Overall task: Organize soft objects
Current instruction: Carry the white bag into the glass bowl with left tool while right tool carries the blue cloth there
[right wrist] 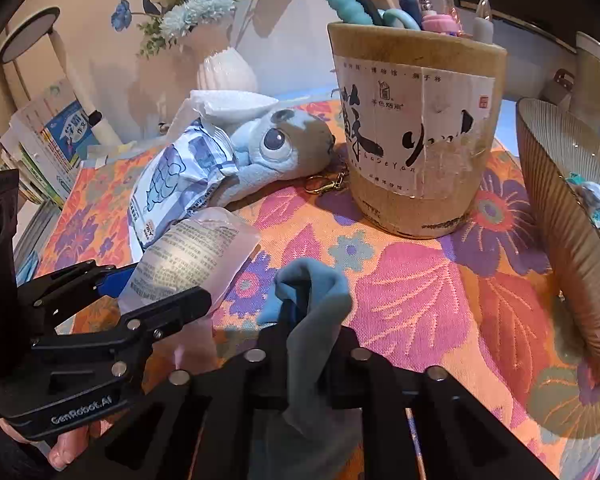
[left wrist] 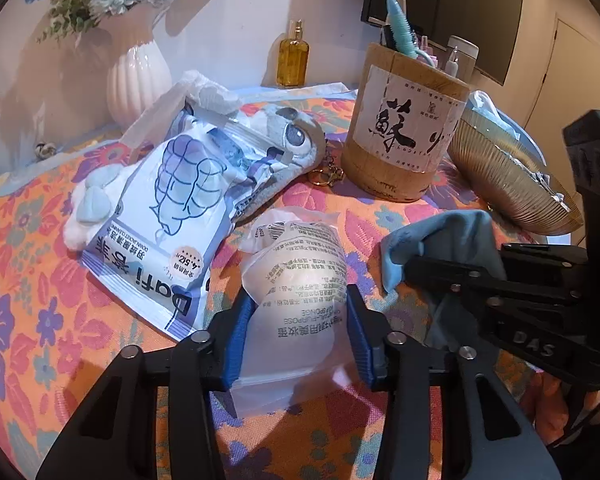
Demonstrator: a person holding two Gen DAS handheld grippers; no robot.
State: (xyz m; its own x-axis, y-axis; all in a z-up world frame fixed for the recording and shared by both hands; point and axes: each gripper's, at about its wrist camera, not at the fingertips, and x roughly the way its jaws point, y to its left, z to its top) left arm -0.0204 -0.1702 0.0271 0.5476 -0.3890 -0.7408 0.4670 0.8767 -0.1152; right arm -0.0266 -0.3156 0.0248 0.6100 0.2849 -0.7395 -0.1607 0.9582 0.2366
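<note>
My left gripper [left wrist: 300, 320] is shut on a clear plastic bag holding a pale makeup sponge [left wrist: 300, 264], its blue pads [left wrist: 240, 336] pressing both sides. In the right wrist view the same bag [right wrist: 192, 252] sits in the left gripper [right wrist: 156, 284] at the left. My right gripper [right wrist: 306, 332] is shut on a blue-grey cloth [right wrist: 316, 284], which bunches up above the jaws. From the left wrist view, that cloth [left wrist: 440, 236] and the right gripper [left wrist: 408, 272] lie just right of the bag. Both hover low over the floral tablecloth [left wrist: 40, 280].
A blue-white wipes packet [left wrist: 168, 220] lies on a grey-blue plush toy [left wrist: 292, 136] and a white fluffy bow band [left wrist: 92, 200]. A bamboo holder [right wrist: 416, 132] with tools stands behind. A ribbed bowl [right wrist: 560, 220] is at the right, a white vase [left wrist: 138, 80] and perfume bottle [left wrist: 294, 60] at the back.
</note>
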